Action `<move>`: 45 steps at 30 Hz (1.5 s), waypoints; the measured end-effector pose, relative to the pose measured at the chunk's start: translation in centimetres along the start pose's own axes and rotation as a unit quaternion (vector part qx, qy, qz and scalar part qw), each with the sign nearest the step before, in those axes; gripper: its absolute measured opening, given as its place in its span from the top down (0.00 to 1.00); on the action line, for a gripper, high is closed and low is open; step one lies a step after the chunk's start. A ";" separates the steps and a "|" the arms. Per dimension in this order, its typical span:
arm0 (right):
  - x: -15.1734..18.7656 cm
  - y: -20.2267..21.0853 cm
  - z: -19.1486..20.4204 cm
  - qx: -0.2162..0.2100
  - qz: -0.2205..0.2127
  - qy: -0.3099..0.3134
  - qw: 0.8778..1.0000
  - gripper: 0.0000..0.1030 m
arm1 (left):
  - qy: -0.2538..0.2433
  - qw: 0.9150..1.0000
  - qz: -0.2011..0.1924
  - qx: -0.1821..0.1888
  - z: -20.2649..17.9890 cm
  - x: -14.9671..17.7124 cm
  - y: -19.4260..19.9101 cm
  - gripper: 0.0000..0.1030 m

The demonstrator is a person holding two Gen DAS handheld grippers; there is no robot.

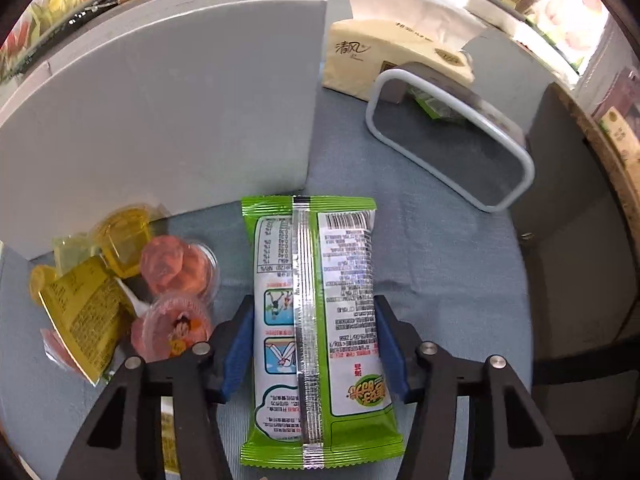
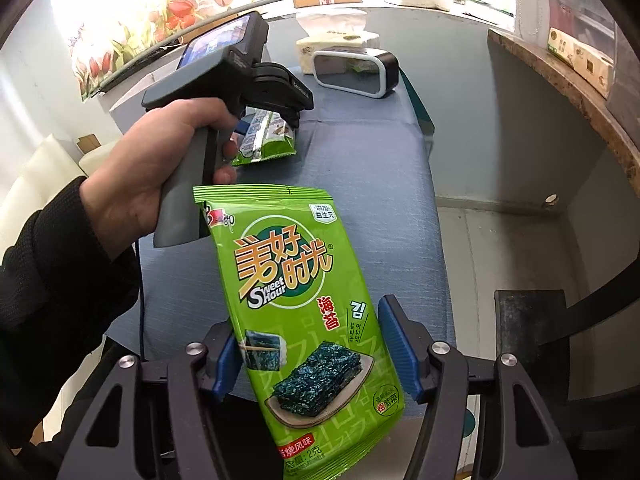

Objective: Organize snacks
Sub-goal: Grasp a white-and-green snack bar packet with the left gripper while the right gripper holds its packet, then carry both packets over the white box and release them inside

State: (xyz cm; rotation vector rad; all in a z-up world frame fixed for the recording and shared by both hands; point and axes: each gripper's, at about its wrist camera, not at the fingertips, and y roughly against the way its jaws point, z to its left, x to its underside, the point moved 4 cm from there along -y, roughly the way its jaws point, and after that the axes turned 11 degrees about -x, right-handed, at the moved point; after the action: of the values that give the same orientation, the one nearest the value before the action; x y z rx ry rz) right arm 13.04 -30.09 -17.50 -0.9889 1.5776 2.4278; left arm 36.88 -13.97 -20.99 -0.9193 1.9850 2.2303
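While each seaweed packet [image 1: 316,328] sits between fingers [image 1: 240,344], both grippers clamped.

left wrist: close, down on table | right wrist: higher, across | shared: basket [image 1: 448,136] [image 2: 354,72]

Flat foil seaweed packet [image 1: 316,328]: lime green border, white back panel, silver centre seam, black barcode. Second crinkly seaweed packet [image 2: 304,320]: green front, orange-yellow characters, dark teal seaweed squares. Small plastic jelly cups [image 1: 176,264]: pink; one [image 1: 124,240] yellow. Cloth-covered bench [image 1: 440,272]: blue-grey. Hand-held gripper [image 2: 316,352] pads: blue, ribbed.
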 end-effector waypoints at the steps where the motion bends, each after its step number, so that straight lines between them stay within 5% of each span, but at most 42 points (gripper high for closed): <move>1: 0.0 0.1 0.0 0.000 0.000 0.001 1.000 0.35 | -0.002 1.000 0.000 0.008 0.1 0.3 0.5 0.41; 8: 0.1 0.9 -0.3 -0.002 -0.010 0.004 1.000 0.35 | -0.022 0.995 -0.044 0.081 3.2 2.0 7.0 0.41; 15: -1.1 0.4 0.9 -0.007 -0.020 0.027 0.999 0.35 | -0.015 0.986 -0.096 0.134 11.4 4.9 14.9 0.41; 32: -7.6 -3.6 11.3 -0.047 -0.048 0.116 0.991 0.35 | -0.021 0.982 -0.159 0.103 25.3 9.3 18.8 0.41; 39: -13.4 -4.6 14.2 -0.052 -0.068 0.137 0.987 0.35 | -0.011 0.978 -0.178 0.109 27.6 4.8 18.3 0.40; 45: -23.3 -6.1 14.7 -0.035 -0.089 0.136 0.986 0.35 | 0.021 0.971 -0.199 0.132 26.7 -4.7 16.9 0.40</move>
State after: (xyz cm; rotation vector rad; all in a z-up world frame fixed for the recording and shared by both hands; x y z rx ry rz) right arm 26.94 -8.57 -5.54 -1.4596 1.4104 2.3189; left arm 23.27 8.79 -3.18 -1.2067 1.8486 1.7013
